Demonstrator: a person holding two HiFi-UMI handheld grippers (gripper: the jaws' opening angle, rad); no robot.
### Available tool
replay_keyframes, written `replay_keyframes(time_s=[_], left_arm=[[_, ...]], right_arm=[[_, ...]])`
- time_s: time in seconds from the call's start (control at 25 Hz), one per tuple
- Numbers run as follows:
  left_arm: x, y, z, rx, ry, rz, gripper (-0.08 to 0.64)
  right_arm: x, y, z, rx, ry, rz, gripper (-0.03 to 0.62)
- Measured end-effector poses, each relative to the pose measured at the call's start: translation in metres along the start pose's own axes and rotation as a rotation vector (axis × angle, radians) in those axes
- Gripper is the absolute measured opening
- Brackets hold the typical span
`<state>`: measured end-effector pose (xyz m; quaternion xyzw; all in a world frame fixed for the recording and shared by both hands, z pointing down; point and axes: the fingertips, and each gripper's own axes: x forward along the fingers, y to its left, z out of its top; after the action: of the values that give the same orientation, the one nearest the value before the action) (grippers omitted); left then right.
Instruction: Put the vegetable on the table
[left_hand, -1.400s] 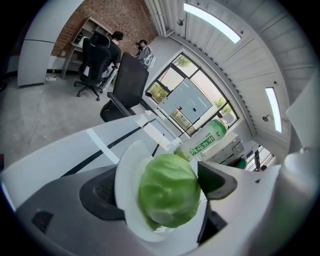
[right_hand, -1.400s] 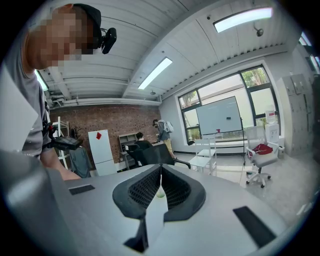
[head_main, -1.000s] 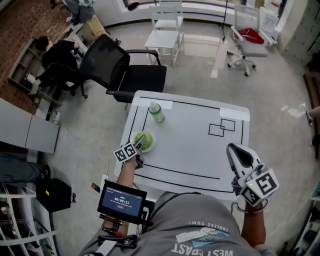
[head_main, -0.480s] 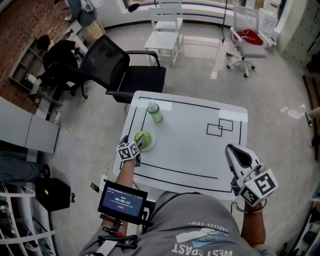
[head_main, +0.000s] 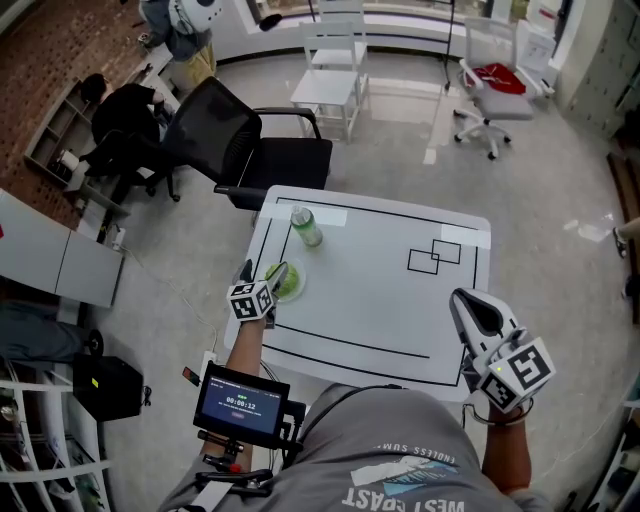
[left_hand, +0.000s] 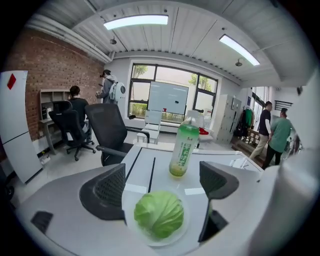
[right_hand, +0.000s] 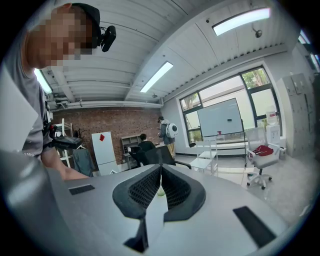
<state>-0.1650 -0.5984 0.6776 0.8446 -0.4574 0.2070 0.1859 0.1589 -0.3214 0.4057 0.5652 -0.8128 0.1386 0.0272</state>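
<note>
A green cabbage (head_main: 286, 280) lies on a small white plate (head_main: 297, 291) near the left edge of the white table (head_main: 380, 295). My left gripper (head_main: 265, 275) is open at the plate's near side. In the left gripper view the cabbage (left_hand: 159, 213) sits low between the two spread fingers (left_hand: 107, 192), apart from both, with the plate (left_hand: 184, 223) under it. My right gripper (head_main: 475, 308) hovers over the table's near right corner, shut and empty. In the right gripper view its pads (right_hand: 147, 187) are pressed together.
A green drink bottle (head_main: 305, 227) stands upright just beyond the plate, and the left gripper view shows the bottle (left_hand: 183, 145) straight ahead. Black lines and two small squares (head_main: 436, 256) mark the table. A black office chair (head_main: 235, 135) stands at the table's far left corner.
The left gripper has shifted slightly at the plate's near edge, still open. The cabbage, plate and bottle stay put. The right gripper has not moved.
</note>
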Motion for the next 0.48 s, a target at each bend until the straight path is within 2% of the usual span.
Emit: replay_keyframes(time_s=[0.16, 0.36, 0.48], left_arm=[[-0.026, -0.021, 0.038, 0.017, -0.102, -0.018, 0.466], [-0.068, -0.057, 0.083, 0.088, -0.222, -0.067, 0.459], [-0.099, -0.083, 0.110, 0.117, -0.306, -0.092, 0.420]], right_arm=[[-0.010, -0.002, 0.004, -0.002, -0.017, 0.019, 0.008], [-0.025, -0.006, 0.007, -0.018, -0.039, 0.047, 0.008], [-0.038, -0.009, 0.010, -0.033, -0.051, 0.064, 0.008]])
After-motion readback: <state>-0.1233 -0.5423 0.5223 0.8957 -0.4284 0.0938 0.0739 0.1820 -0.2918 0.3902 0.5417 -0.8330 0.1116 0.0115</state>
